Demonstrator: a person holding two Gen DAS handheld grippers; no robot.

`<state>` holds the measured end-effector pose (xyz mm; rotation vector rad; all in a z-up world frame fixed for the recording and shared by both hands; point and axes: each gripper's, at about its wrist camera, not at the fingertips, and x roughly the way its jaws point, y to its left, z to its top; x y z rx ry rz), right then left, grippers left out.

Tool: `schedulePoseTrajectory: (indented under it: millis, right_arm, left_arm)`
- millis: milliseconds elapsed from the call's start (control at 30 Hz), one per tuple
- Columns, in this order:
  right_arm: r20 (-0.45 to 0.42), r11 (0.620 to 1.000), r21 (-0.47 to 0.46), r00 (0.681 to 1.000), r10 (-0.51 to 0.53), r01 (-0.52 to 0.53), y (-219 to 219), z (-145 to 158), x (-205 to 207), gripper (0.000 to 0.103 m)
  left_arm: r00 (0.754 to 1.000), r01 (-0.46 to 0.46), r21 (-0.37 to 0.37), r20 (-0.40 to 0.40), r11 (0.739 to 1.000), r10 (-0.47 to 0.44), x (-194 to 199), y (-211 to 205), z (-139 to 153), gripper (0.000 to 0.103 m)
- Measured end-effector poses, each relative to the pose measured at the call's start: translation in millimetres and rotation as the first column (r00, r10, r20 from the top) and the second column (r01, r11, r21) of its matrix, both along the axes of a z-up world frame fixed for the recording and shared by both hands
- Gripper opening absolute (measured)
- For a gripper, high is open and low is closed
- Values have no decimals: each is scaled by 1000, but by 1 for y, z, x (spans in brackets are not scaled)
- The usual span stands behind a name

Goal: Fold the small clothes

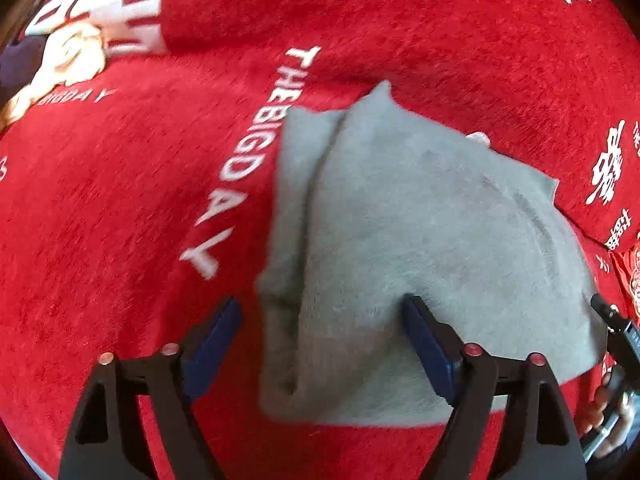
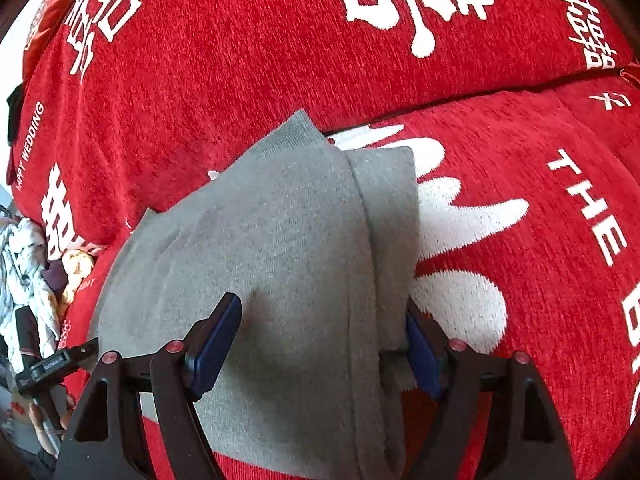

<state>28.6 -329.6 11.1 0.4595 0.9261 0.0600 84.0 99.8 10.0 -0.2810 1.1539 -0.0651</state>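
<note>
A small grey knit garment [image 1: 420, 240] lies folded on a red cover with white lettering [image 1: 120, 200]. In the left wrist view my left gripper [image 1: 323, 303] stands open over the garment's near left edge, with one blue pad [image 1: 428, 348] above the grey cloth and the other over the red cover. My right gripper [image 2: 322, 304] hangs open over the near right part of the same garment [image 2: 260, 240], where a folded strip runs along its right edge. The cloth lies flat between both pairs of fingers, and neither pair pinches it.
A heap of light patterned clothes [image 2: 24, 264] lies at the left edge of the red cover [image 2: 240, 60]; it also shows at the top left as pale clothes [image 1: 68, 60]. A seam between two red cushions [image 2: 500, 92] runs behind the garment. A hand [image 1: 612, 408] holds the other gripper at the right edge.
</note>
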Motion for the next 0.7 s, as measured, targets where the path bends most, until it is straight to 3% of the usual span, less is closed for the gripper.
schedulePoseTrajectory:
  millis: [33, 67, 100, 200, 300, 700]
  right_arm:
    - [3, 1000, -1, 1000, 1, -1, 0, 0, -1, 64]
    - [-2, 1000, -9, 1000, 2, -2, -1, 0, -2, 44]
    - [-4, 1000, -4, 1000, 4, -4, -4, -1, -2, 36]
    - [16, 997, 73, 1000, 3, -4, -14, -1, -7, 25]
    - [34, 997, 71, 999, 6, -9, -13, 4, -10, 23]
    - [70, 999, 35, 997, 35, -37, -4, 30, -23, 21]
  left_arm:
    - [1000, 7, -23, 10, 1000, -7, 0, -3, 3, 58]
    - [999, 27, -44, 18, 999, -26, 0, -7, 6, 36]
    - [999, 46, -53, 22, 998, -45, 0, -11, 8, 23]
    - [995, 77, 80, 59, 994, -82, -7, -29, 18, 22]
    - [990, 84, 172, 94, 981, -101, -13, -42, 27, 21]
    - [980, 96, 192, 156, 977, -127, -27, -38, 50, 18]
